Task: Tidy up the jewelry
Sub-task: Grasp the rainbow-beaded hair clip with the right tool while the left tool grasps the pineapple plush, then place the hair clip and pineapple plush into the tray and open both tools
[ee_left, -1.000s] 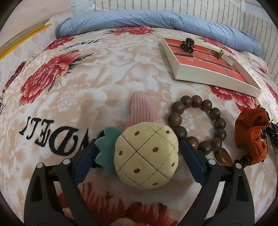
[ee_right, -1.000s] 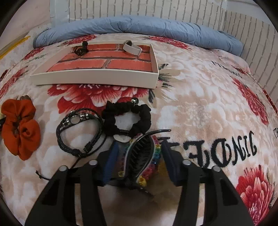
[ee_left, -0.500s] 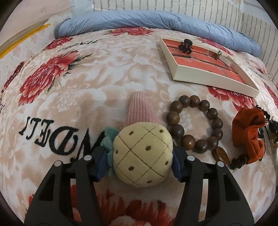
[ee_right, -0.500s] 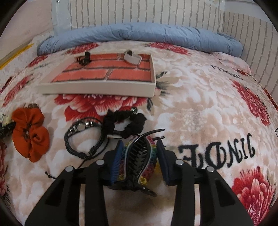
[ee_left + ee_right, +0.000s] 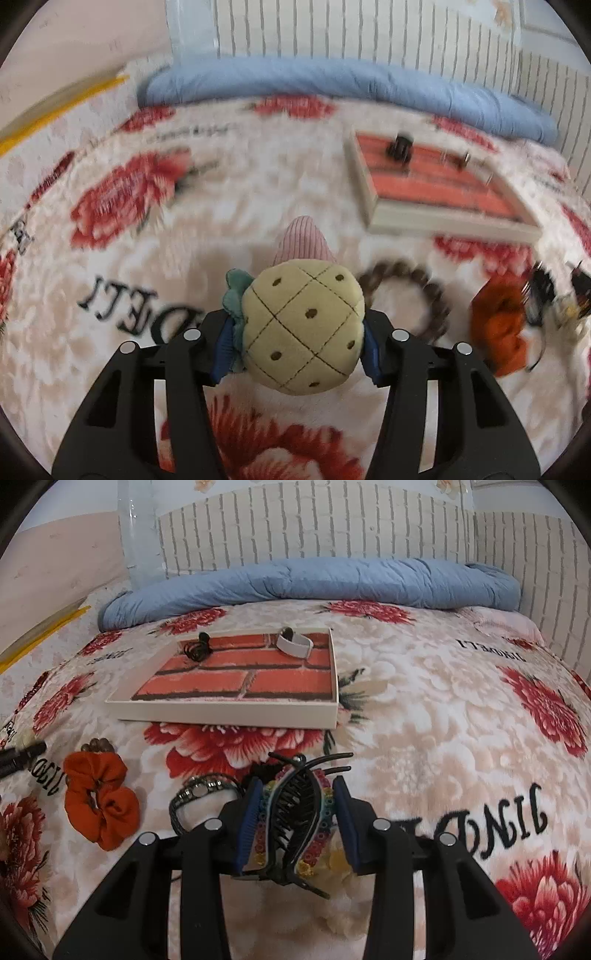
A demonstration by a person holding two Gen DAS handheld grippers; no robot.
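Left gripper [image 5: 297, 341] squeezes the soft, light pineapple clip [image 5: 303, 325]; right gripper [image 5: 295, 819] pinches the stiff, brittle claw clip [image 5: 295, 812] by its beaded sides; the tray [image 5: 229, 712] sits at twelve o'clock

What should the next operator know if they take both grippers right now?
Left gripper: shut on the pineapple plush clip.
Right gripper: shut on the beaded claw clip.
Tray: holds only a small black clip and a white band at its far end.
Left on the blanket: wooden bead bracelet, orange scrunchie, black cord bracelet, and a black scrunchie mostly hidden behind the right gripper.
Next, probably: carry both held clips to the tray.
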